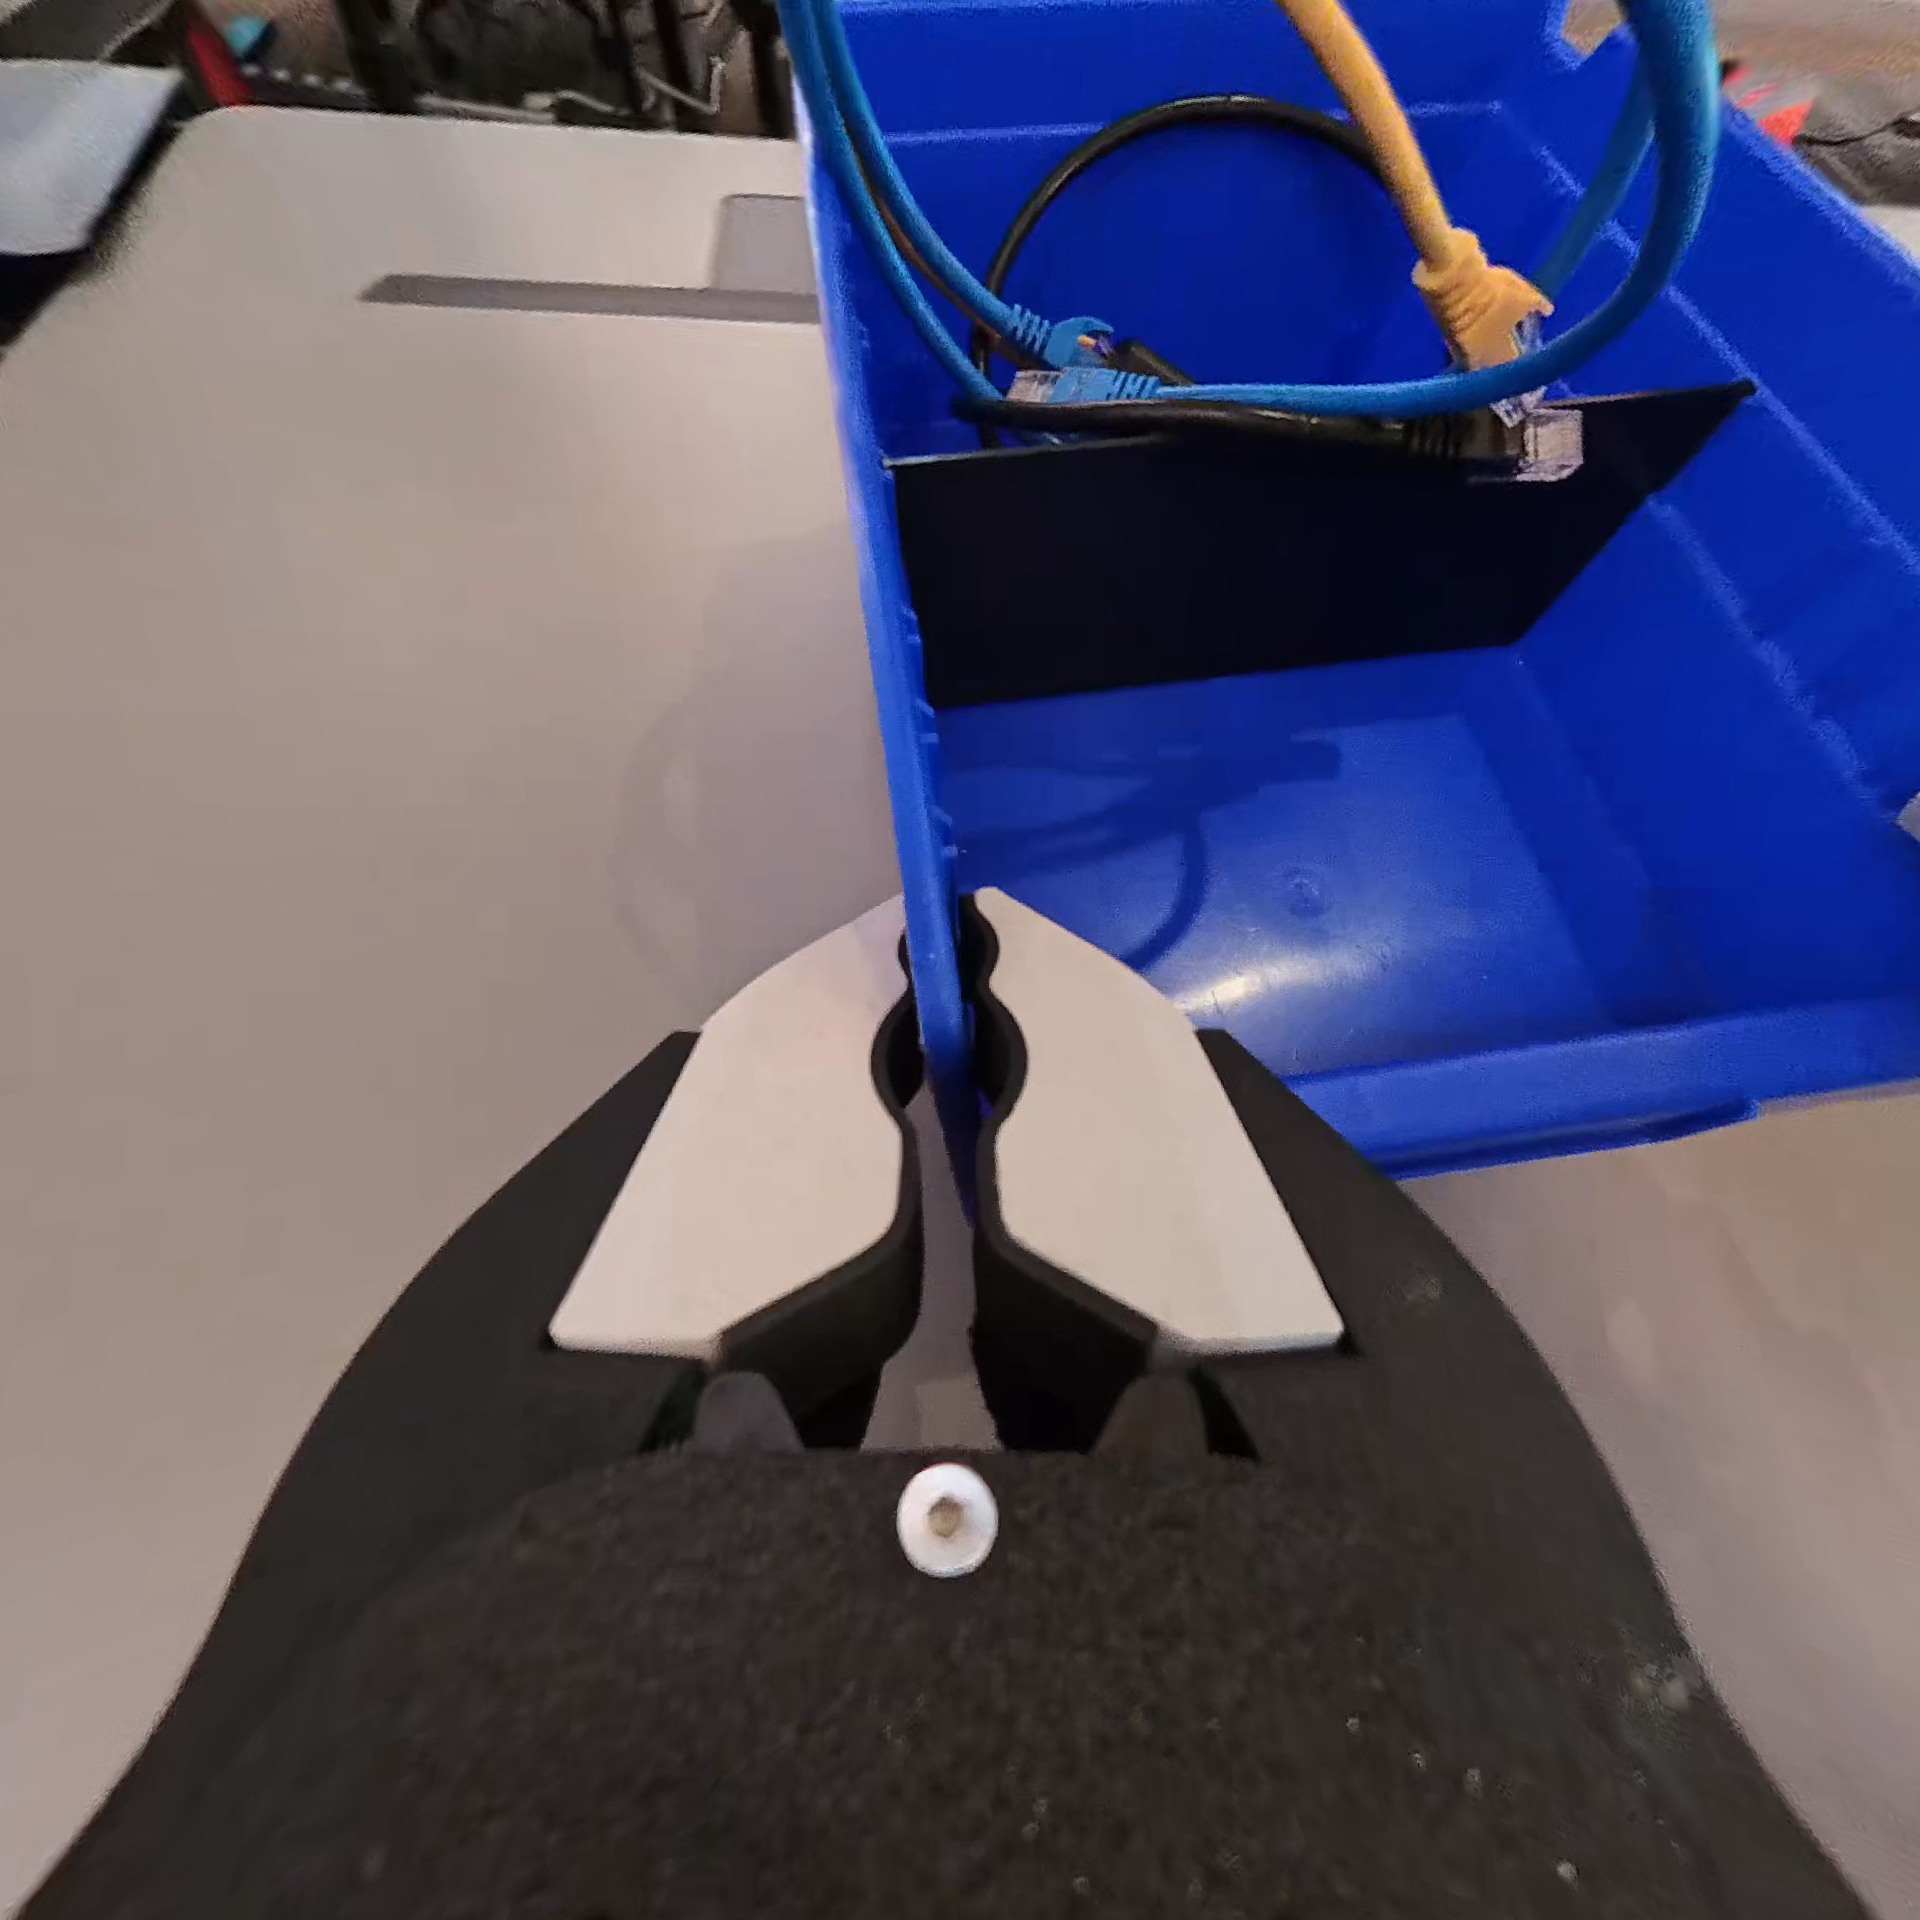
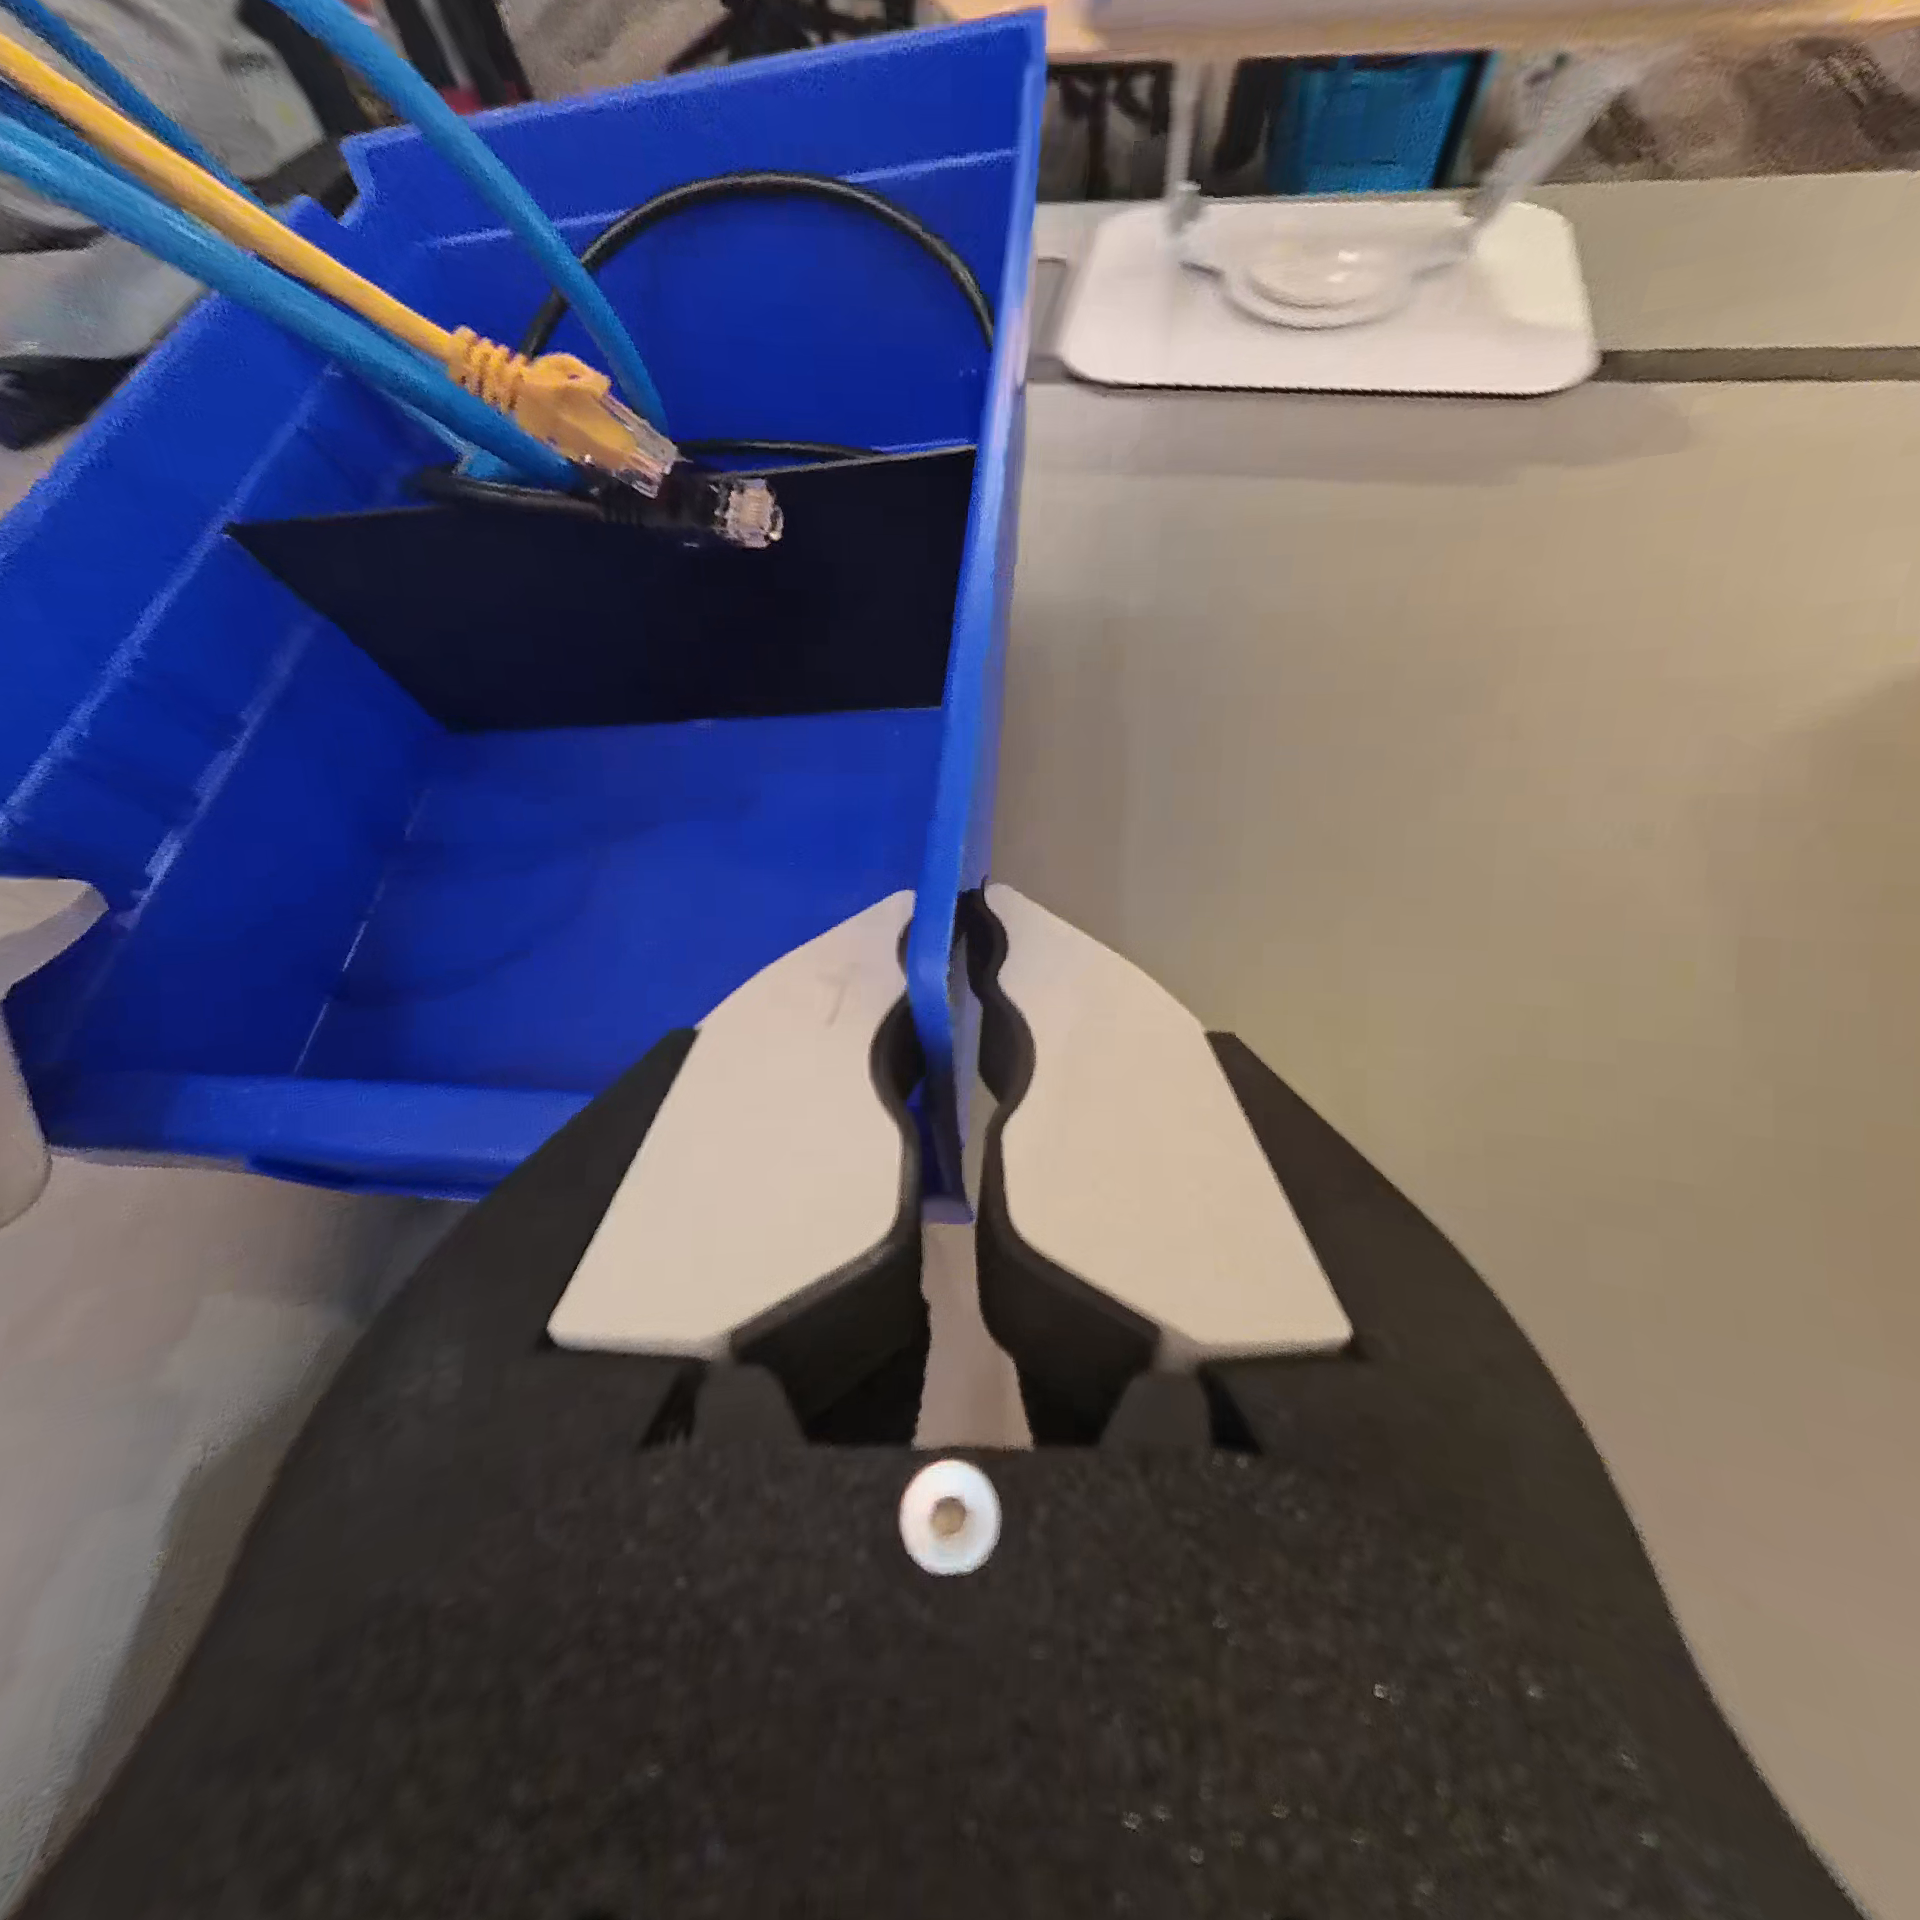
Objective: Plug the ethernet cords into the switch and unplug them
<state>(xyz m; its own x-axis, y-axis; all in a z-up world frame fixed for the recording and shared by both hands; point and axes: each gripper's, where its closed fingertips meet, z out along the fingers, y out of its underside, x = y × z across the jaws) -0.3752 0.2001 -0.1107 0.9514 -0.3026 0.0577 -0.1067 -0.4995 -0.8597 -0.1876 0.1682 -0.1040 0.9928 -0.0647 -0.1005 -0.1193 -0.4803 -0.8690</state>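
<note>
While the left gripper (image 1: 940, 997) is pinching the left wall of the blue plastic bin (image 1: 1455, 935) on the pale table (image 1: 364, 675), the right gripper (image 2: 940, 997) is clamping its right wall, apparently to carry or steady it. Blue (image 1: 914, 239), yellow (image 1: 1392, 135) and black ethernet cords (image 1: 1091, 135) are lying loose behind the bin's black divider (image 1: 1247, 561); no switch is showing.

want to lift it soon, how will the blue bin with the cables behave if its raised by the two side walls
The blue bin is probably light and fairly stiff: thin moulded plastic with ribbed walls. The left gripper and right gripper each pinch a thin wall edge, so it may slip or flex. The cables lie behind the black divider, so that end may dip.
</note>
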